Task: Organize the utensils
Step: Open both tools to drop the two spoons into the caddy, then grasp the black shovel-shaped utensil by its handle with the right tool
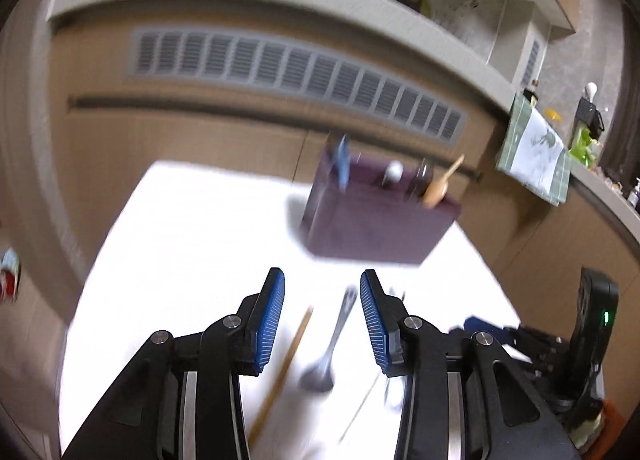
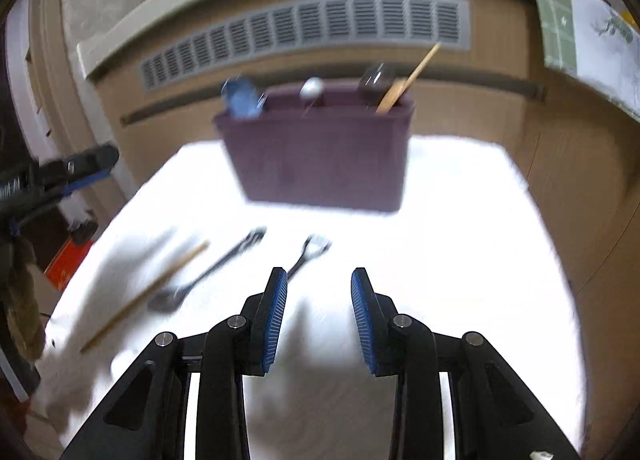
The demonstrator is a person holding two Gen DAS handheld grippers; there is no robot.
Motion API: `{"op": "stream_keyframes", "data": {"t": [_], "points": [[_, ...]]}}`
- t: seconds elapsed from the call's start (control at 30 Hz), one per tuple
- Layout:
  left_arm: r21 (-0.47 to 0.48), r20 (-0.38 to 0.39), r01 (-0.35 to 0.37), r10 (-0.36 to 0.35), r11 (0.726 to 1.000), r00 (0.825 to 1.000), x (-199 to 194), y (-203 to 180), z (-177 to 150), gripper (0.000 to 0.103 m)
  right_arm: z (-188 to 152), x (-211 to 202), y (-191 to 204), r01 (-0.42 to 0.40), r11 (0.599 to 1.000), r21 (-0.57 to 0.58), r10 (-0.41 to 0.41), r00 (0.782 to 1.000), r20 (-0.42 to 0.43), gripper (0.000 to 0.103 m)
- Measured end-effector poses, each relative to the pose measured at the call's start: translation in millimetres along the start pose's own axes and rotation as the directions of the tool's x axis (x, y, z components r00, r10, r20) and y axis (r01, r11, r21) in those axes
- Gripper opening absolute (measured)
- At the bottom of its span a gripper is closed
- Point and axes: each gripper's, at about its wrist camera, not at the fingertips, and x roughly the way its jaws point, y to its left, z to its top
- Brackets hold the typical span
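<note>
Purple holder (image 2: pixel 320 151) stands at the white tabletop's (image 2: pixel 460 240) far edge, before a cabinet vent grille (image 2: pixel 304 31); it contains a wooden spoon (image 2: pixel 404 83) and blurred utensils. Loose on the tabletop: chopstick (image 2: pixel 148 292), spoon (image 2: pixel 200 280), fork (image 2: pixel 308 252). Left gripper (image 1: pixel 322 320) and right gripper (image 2: pixel 319 316) both released, empty. No legible writing.

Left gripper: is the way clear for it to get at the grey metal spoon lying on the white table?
Probably yes. The left gripper is open and empty, and the grey metal spoon lies just beyond its fingertips on the white table; the wooden chopstick beside it lies apart.
</note>
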Motion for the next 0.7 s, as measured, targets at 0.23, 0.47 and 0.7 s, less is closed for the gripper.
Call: {"op": "stream_keyframes", "data": {"t": [0.23, 0.47, 0.7], "points": [[-0.039, -0.078, -0.063, 0.06, 0.997, 0.995, -26.0, 27.3, -59.4, 0.042, -25.4, 20.1, 36.2, 0.02, 1.0, -0.004, -0.02, 0.993, -0.117, 0.031], [0.006, -0.165, -0.006, 0.007, 1.0, 0.986, -24.5, 22.7, -85.1, 0.042, -31.5, 21.8, 53.7, 0.017, 0.999, -0.038, -0.021, 0.994, -0.111, 0.027], [-0.069, -0.119, -0.081, 0.072, 0.994, 0.99, -27.4, 48.2, -63.6, 0.042, -42.5, 0.8, 66.0, -0.063, 0.996, -0.069, 0.054, 0.99, -0.128, 0.027]]}}
